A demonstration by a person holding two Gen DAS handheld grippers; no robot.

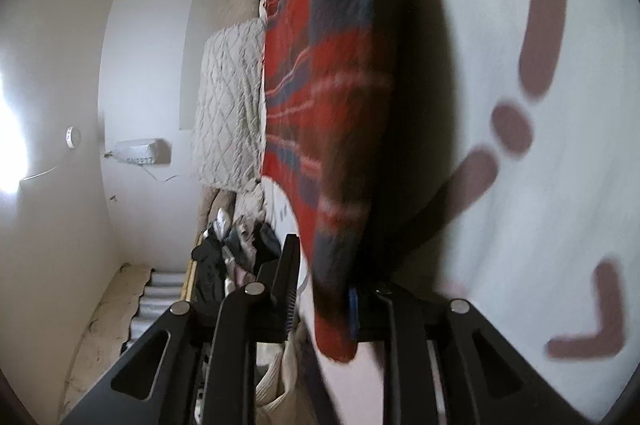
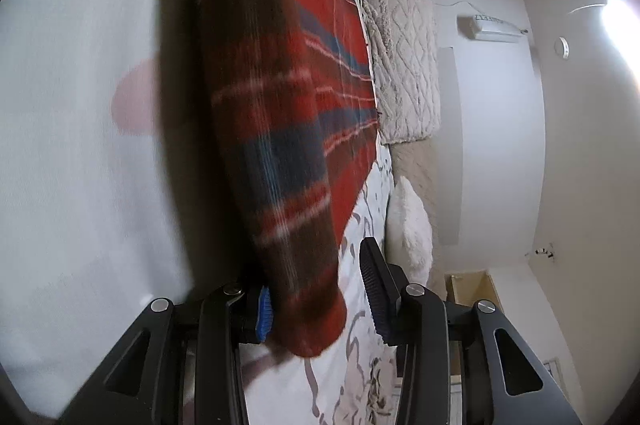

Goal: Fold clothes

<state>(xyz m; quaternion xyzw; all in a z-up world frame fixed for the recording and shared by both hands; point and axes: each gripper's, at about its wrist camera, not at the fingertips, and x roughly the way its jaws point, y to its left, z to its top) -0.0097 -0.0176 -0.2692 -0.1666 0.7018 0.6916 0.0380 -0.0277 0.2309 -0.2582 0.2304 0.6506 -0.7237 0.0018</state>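
Red plaid sweater (image 1: 332, 97) spread over the patterned bedsheet (image 1: 560, 185). Left gripper (image 1: 324, 309): sleeve cuff between the jaws, grip not discernible. Right gripper (image 2: 320, 305): other cuff between parted jaws, touching the blue pad only.

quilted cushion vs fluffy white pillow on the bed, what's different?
The quilted cushion is beige-grey with a diamond pattern; the fluffy pillow is plain white and shaggy. The cushion borders the plaid garment; the pillow borders patterned sheet. Both lie on the bed's wall side.
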